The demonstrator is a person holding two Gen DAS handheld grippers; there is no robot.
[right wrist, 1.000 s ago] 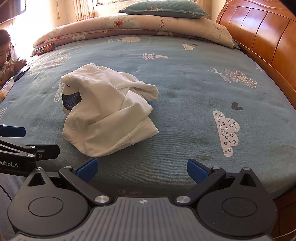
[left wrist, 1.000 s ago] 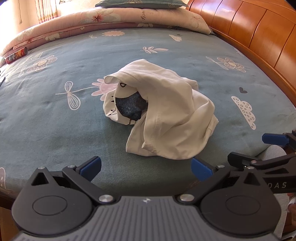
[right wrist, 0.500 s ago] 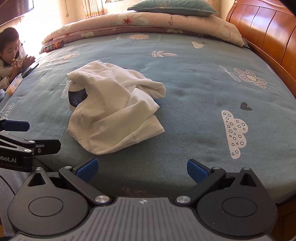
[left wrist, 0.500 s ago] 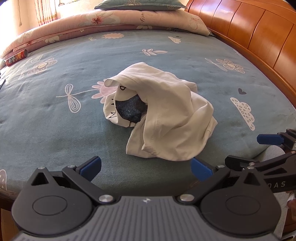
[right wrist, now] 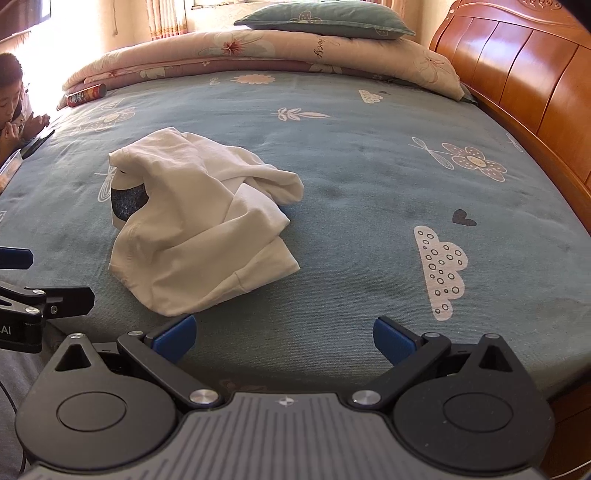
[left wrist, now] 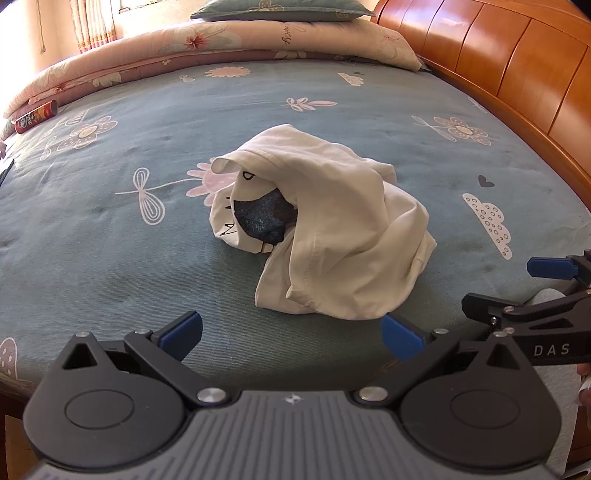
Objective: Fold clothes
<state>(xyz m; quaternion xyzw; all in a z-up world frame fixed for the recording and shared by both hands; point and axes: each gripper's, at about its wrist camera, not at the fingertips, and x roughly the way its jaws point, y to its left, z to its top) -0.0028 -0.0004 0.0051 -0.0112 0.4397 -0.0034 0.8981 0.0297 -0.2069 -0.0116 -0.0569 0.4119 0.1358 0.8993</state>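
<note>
A wide bed (left wrist: 110,229) with a blue-grey sheet printed with flowers, clouds and dragonflies fills the room in front of me. Along its right side runs an orange wooden headboard (right wrist: 517,77). At the far edge of the bed lies a folded pink floral quilt (right wrist: 258,51), and a green pillow (right wrist: 325,20) rests on top of it.

The white T-shirt (left wrist: 343,236) lies crumpled in a heap near the middle of the bed, closer to the near edge. It is not folded; a dark blue print shows inside the folds on its left side.

The left gripper (left wrist: 291,332) hovers over the near edge of the bed, just in front of the heap, with its blue-tipped jaws spread wide and nothing between them. The right gripper (right wrist: 284,336) is beside it to the right, also spread wide and empty, touching no cloth.

A red snack can (left wrist: 36,117) lies near the far left corner, beside the quilt. At the left edge a person (right wrist: 14,99) leans on the bed.
</note>
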